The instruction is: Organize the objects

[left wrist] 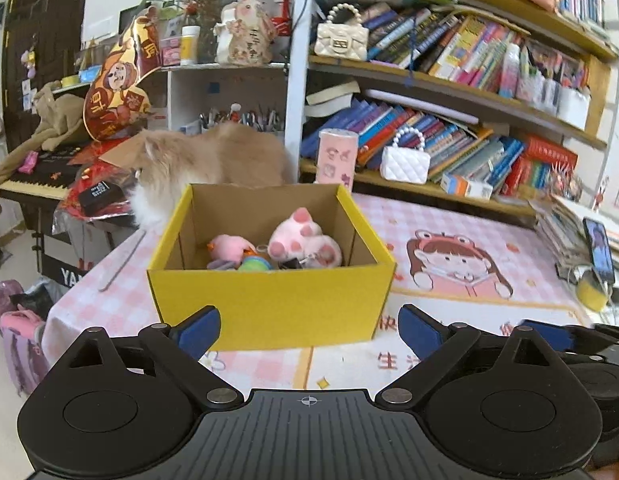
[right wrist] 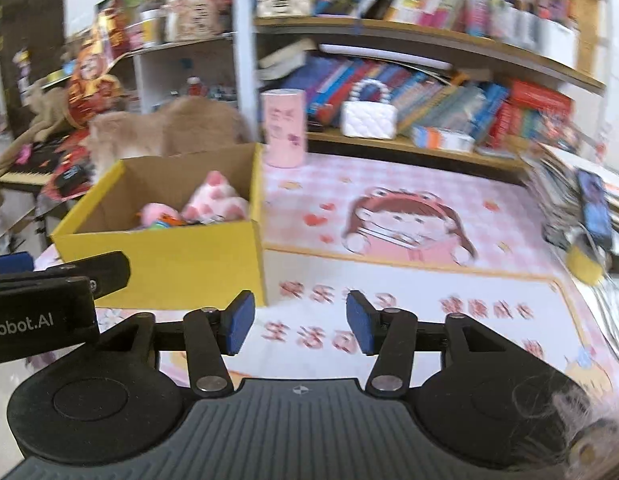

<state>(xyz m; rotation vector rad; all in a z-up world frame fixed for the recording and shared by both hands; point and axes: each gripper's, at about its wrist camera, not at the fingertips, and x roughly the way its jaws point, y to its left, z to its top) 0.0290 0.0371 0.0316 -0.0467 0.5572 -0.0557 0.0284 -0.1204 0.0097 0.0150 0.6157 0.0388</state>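
We find both grippers, left [left wrist: 309, 330] and right [right wrist: 300, 324], released and empty, box [left wrist: 269, 304] at 12 o'clock holding plush toys [left wrist: 305, 240].

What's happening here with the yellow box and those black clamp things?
A person is tidying up with two handheld grippers. The left gripper and right gripper are both open and empty, held just in front of the yellow box on the pink table mat. Small plush toys, including a pink pig plush, already lie inside. A cat stands behind the box.

Yellow box [left wrist: 269, 304], pink, seemingly checked tablecloth [left wrist: 449, 216]
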